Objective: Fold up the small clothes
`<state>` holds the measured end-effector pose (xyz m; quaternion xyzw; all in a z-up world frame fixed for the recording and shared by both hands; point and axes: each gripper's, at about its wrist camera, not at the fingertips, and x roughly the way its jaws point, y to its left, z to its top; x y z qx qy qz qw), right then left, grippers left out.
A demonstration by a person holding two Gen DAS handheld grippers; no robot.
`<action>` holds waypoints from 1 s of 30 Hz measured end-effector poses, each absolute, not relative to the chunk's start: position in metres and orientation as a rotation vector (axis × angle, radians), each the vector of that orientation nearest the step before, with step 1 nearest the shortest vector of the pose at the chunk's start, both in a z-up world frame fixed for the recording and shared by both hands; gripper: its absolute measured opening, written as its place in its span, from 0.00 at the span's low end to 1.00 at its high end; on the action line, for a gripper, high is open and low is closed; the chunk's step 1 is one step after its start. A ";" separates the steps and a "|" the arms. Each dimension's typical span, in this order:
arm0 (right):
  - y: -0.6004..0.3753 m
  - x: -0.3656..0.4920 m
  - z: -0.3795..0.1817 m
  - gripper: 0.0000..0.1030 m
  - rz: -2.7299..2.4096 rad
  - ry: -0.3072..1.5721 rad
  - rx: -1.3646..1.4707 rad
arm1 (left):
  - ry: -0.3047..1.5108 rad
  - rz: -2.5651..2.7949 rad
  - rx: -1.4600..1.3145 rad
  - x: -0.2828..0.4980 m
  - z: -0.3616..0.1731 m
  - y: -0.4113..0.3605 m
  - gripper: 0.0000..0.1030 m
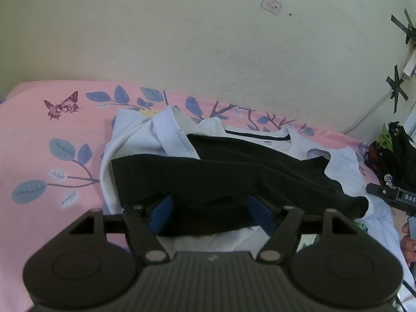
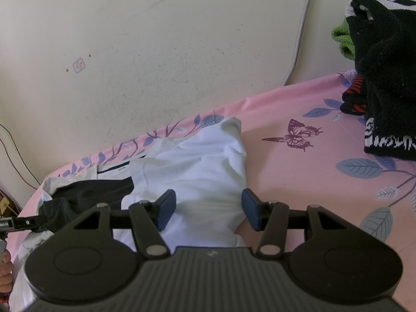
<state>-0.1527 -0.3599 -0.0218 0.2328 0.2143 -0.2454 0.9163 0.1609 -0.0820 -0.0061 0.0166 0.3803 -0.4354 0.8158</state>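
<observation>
A black garment (image 1: 221, 174) lies across a white T-shirt (image 1: 135, 135) with a dark neck trim on the pink flowered bedsheet (image 1: 33, 135). My left gripper (image 1: 209, 208) is open, its blue pads on either side of the black garment's near edge. In the right wrist view my right gripper (image 2: 208, 208) is open over a bunched part of the white T-shirt (image 2: 202, 166); the black garment (image 2: 88, 195) shows to its left. The right gripper's tip (image 1: 384, 192) shows at the right edge of the left wrist view.
A pile of black, red and green clothes (image 2: 379, 72) sits on the bed at the far right, also in the left wrist view (image 1: 390, 156). A cream wall (image 1: 208, 39) runs behind the bed. A cable (image 2: 301, 26) hangs down the wall.
</observation>
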 end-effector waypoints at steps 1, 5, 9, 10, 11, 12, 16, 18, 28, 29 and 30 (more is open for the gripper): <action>-0.360 -0.153 -0.022 0.45 -0.505 0.441 0.479 | 0.811 -0.929 0.036 0.161 -0.006 -0.082 0.67; -0.359 -0.152 -0.021 0.45 -0.508 0.444 0.475 | 0.807 -0.920 0.062 0.159 -0.004 -0.083 0.67; -0.357 -0.159 -0.016 0.50 -0.569 0.419 0.473 | 0.789 -0.877 0.056 0.161 0.009 -0.064 0.67; -0.357 -0.167 -0.011 0.50 -0.562 0.387 0.470 | 0.766 -0.862 0.046 0.160 0.015 -0.056 0.68; -0.356 -0.176 -0.005 0.50 -0.549 0.360 0.459 | 0.734 -0.856 0.031 0.158 0.023 -0.047 0.70; -0.351 -0.185 0.003 0.50 -0.539 0.343 0.422 | 0.705 -0.860 0.018 0.156 0.030 -0.040 0.72; -0.327 -0.196 0.021 0.50 -0.523 0.416 0.217 | 0.636 -0.872 0.036 0.147 0.043 -0.032 0.76; -0.319 -0.201 0.019 0.50 -0.500 0.455 0.188 | 0.631 -0.874 0.067 0.143 0.043 -0.036 0.76; -0.326 -0.196 -0.015 0.00 -0.541 0.569 0.145 | 0.774 -0.807 0.060 0.137 0.029 -0.031 0.65; -0.325 -0.199 -0.013 0.00 -0.533 0.565 0.155 | 0.766 -0.819 0.034 0.131 0.036 -0.021 0.66; -0.324 -0.205 -0.009 0.05 -0.519 0.559 0.174 | 0.752 -0.825 0.021 0.122 0.043 -0.009 0.66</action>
